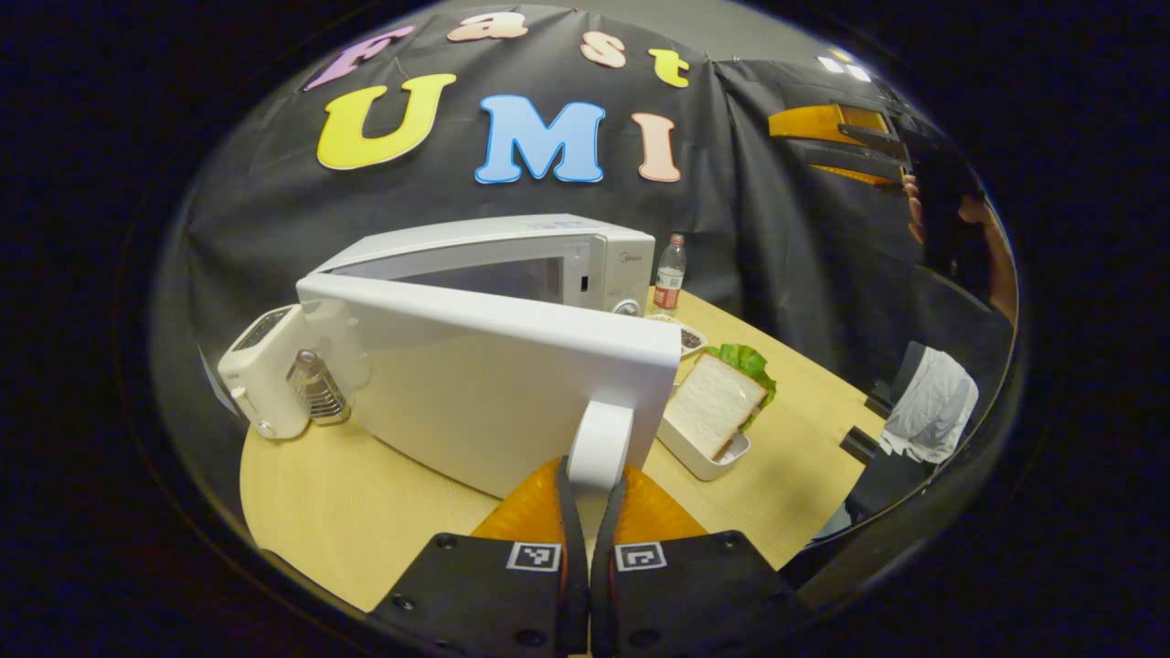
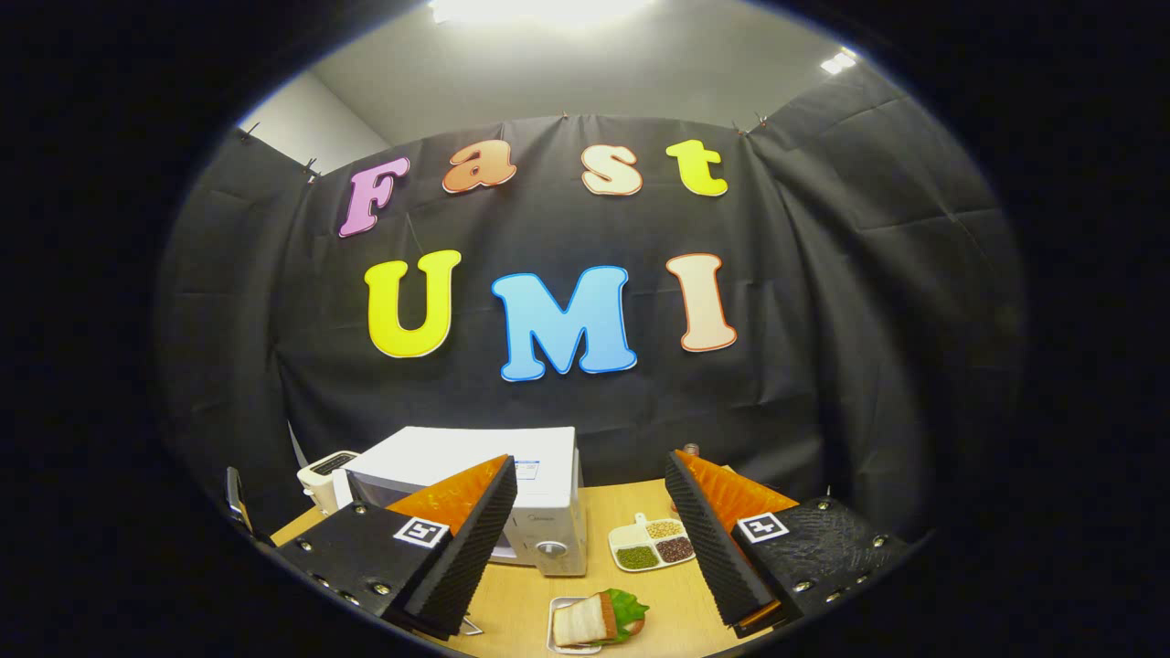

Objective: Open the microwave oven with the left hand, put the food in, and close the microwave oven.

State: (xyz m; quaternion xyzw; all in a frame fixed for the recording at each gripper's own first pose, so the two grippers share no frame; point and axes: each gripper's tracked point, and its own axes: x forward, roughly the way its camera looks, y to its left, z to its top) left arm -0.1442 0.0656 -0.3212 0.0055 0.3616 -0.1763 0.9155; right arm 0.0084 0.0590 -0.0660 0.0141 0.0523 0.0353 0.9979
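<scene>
While the left tongs (image 1: 590, 498) clench the handle (image 1: 599, 448) at the microwave door (image 1: 494, 384) edge, right tongs (image 2: 594, 539) hang released above the sandwich (image 2: 599, 619) on bare counter (image 2: 512, 603)

Microwave oven (image 1: 512, 366): smooth glossy white casing. Worktop (image 1: 320, 512): pale matt wood grain. Toaster (image 1: 260, 370): smooth white plastic. Bottle (image 1: 670, 274): clear plastic. Booth wall (image 2: 868, 320): creased matt black cloth. Sandwich tray (image 1: 699, 452): white plastic.

White microwave (image 1: 512, 366), white bread sandwich (image 1: 722, 397) with green lettuce, tan table (image 1: 366, 512)
</scene>
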